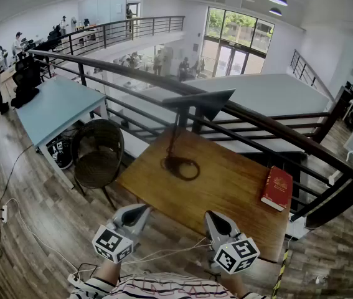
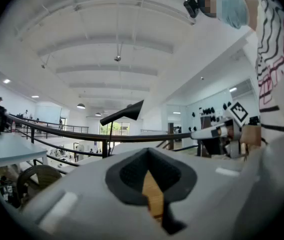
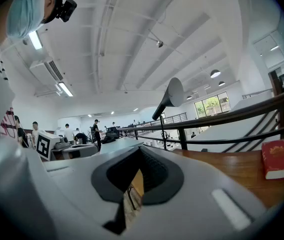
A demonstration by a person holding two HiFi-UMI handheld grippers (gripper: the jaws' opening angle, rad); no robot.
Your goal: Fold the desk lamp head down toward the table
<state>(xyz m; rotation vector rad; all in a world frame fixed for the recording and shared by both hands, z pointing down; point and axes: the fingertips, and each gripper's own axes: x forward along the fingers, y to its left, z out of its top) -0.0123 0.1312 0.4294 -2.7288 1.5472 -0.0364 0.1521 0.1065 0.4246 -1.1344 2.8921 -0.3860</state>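
A dark desk lamp stands at the far side of the wooden table (image 1: 226, 192). Its flat head (image 1: 202, 101) is raised high and near level on a thin stem above a ring base (image 1: 180, 167). The left gripper view shows the lamp head (image 2: 122, 113) straight ahead; the right gripper view shows the lamp head (image 3: 170, 97) up the middle. My left gripper (image 1: 140, 213) and right gripper (image 1: 212, 219) are held level at the table's near edge, well short of the lamp. Both are shut with nothing between the jaws.
A red book (image 1: 277, 188) lies at the table's right end, also seen as the book (image 3: 278, 159). A dark railing (image 1: 269, 129) runs just behind the table. A round wicker chair (image 1: 98, 153) stands left of it, beside a pale blue table (image 1: 51, 108). White cables lie on the floor.
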